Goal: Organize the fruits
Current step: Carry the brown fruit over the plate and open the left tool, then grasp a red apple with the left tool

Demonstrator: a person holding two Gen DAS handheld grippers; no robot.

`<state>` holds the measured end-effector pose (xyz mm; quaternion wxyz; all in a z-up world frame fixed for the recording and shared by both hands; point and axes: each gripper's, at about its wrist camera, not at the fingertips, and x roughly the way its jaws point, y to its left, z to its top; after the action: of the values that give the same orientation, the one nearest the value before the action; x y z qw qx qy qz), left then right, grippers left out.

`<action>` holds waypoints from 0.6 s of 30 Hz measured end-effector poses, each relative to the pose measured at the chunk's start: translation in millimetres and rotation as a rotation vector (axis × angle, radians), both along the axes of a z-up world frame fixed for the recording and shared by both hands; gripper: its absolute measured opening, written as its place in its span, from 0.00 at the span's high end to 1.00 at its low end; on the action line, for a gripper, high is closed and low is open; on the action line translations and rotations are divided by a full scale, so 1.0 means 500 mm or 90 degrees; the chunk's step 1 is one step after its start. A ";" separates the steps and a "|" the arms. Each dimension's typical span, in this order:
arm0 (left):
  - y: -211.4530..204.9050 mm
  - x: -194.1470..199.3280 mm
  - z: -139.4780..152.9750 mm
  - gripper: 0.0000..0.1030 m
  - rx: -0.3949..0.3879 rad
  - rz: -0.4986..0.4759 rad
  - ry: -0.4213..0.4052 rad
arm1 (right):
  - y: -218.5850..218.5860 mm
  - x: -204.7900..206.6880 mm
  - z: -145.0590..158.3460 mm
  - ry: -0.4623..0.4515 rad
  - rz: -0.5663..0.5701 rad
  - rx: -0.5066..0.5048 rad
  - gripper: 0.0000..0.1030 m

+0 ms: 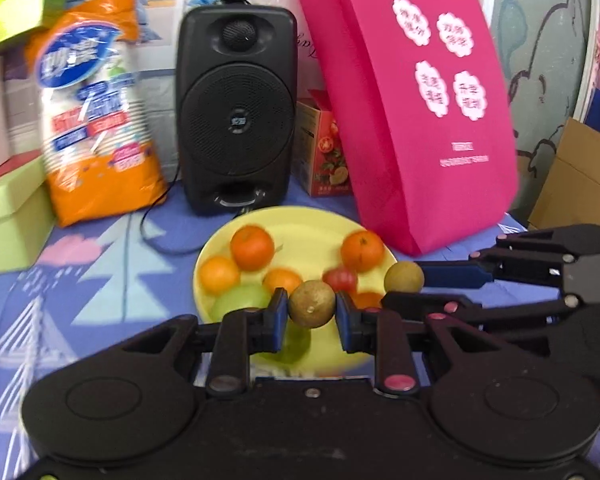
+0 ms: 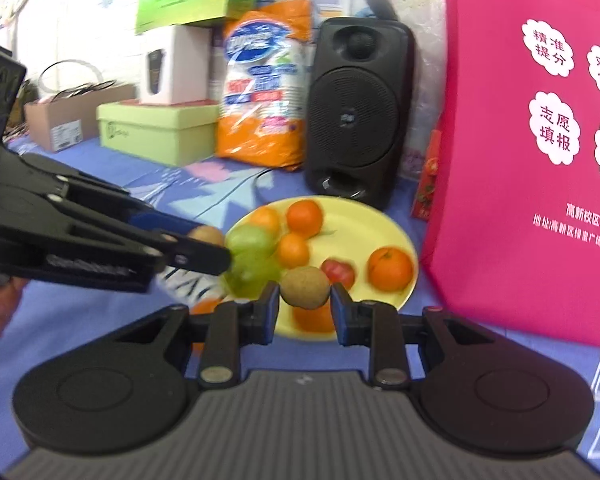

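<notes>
A yellow plate on the blue patterned cloth holds several oranges, a red fruit and green fruits. My left gripper is shut on a round brown fruit above the plate's near side; it also shows in the right wrist view, at the plate's left. My right gripper is shut on a second brown fruit above the plate's near edge. In the left wrist view it comes in from the right with that fruit.
A black speaker stands behind the plate, its cable on the cloth. An orange packet of cups and green boxes stand at the left. A pink bag leans at the right, a red carton beside it.
</notes>
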<state>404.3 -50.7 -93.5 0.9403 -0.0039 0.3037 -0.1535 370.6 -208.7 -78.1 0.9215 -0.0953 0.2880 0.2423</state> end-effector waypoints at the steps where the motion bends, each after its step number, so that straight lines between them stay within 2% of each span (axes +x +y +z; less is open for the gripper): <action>1: -0.006 0.023 -0.004 0.76 0.001 0.004 0.006 | -0.001 0.017 -0.003 0.001 -0.004 0.000 0.74; 5: -0.022 0.091 -0.027 0.75 0.004 0.018 0.029 | -0.001 0.065 -0.025 0.016 -0.018 -0.001 0.74; 9: -0.024 0.103 -0.032 0.65 0.016 0.024 0.020 | -0.008 0.073 -0.036 0.019 -0.022 0.014 0.74; 12: -0.017 0.083 -0.023 0.62 0.032 0.028 0.006 | -0.014 0.069 -0.034 0.017 -0.027 0.012 0.73; 18: 0.037 0.005 0.001 0.61 0.021 0.048 -0.005 | -0.023 0.045 -0.018 0.010 -0.029 0.012 0.73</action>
<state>406.9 -32.1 -93.1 0.9466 0.0008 0.3019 -0.1128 393.1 -220.1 -86.9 0.9253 -0.0784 0.2954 0.2245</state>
